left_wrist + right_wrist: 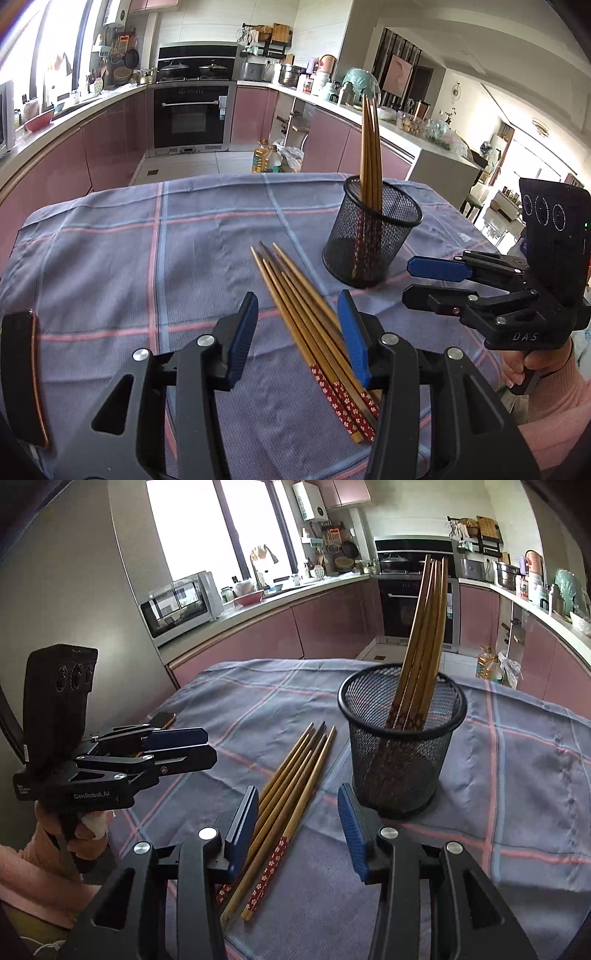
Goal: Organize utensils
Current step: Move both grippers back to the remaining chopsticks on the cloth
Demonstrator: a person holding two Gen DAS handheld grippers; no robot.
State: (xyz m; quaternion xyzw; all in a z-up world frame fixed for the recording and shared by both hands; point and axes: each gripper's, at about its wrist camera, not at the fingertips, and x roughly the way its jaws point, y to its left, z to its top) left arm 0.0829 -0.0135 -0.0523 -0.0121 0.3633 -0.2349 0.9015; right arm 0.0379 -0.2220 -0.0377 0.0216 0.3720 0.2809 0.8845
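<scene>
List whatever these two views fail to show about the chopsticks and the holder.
- Loose chopsticks: handle ends sit behind the left tongs pad in the left wrist view; exact count unclear.
- Same bundle in the right wrist view: one patterned end is hidden behind the right tongs pad.
- Mesh holder: its floor and the standing chopsticks' lower ends blur behind the mesh in both views.

The table is covered with a blue-grey checked cloth [110,258] with pink and light blue lines — it hangs over the far edge. On the cloth lies a bundle of loose wooden chopsticks [295,306], their red patterned ends toward the near side. Just beside their tips stands a black mesh cup [373,232], upright — more chopsticks lean inside it.
</scene>
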